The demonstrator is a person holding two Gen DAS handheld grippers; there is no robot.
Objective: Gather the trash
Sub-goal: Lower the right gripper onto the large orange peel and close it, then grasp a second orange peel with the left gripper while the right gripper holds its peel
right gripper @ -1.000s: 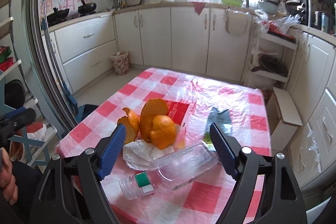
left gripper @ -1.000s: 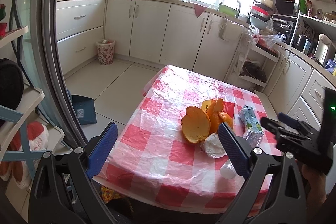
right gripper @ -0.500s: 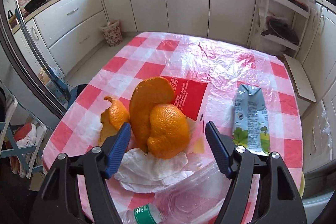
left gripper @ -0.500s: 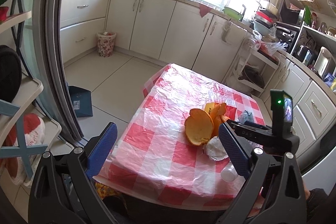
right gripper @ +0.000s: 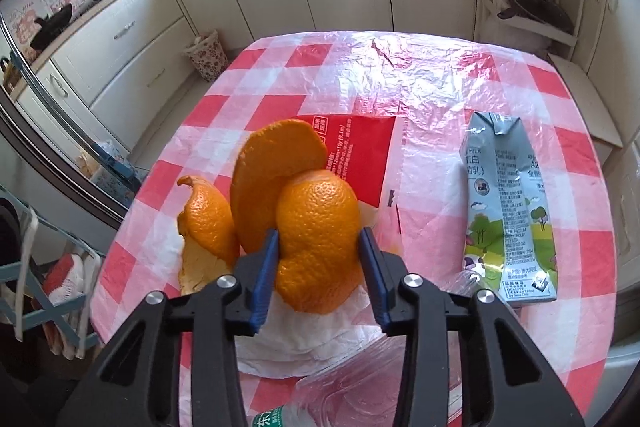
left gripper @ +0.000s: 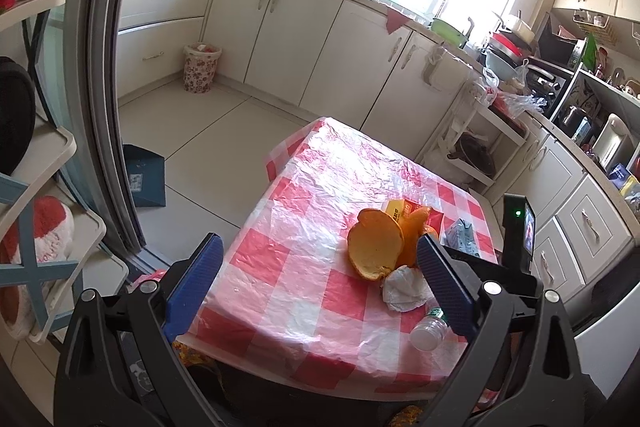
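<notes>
1. Orange peel (right gripper: pixel 318 239): a curled piece stands between the two blue fingers of the right hand-held gripper (right gripper: pixel 320 267), both pads against its sides; the right hand-held gripper is clenched on it.
2. Further peel pieces: a broad curved piece (right gripper: pixel 272 175) just behind the grasped one, and a smaller curl (right gripper: pixel 208 223) to the left of the left finger.
3. Crumpled tissue (right gripper: pixel 304 343): lies under the peel, beneath the fingertips.
4. Red packet (right gripper: pixel 360 151): flat on the tabletop (right gripper: pixel 440 87), beyond the peel.
5. Milk carton (right gripper: pixel 508 211): lying flat to the right of the right hand-held gripper, apart from the peel.
6. Plastic bottle (right gripper: pixel 352 387): lying nearest the camera, below the fingers.
7. Left hand-held gripper (left gripper: pixel 316 279): released, fingers spread wide, held off the near edge of the tabletop, with the peel heap (left gripper: pixel 376 247) ahead and to its right.
</notes>
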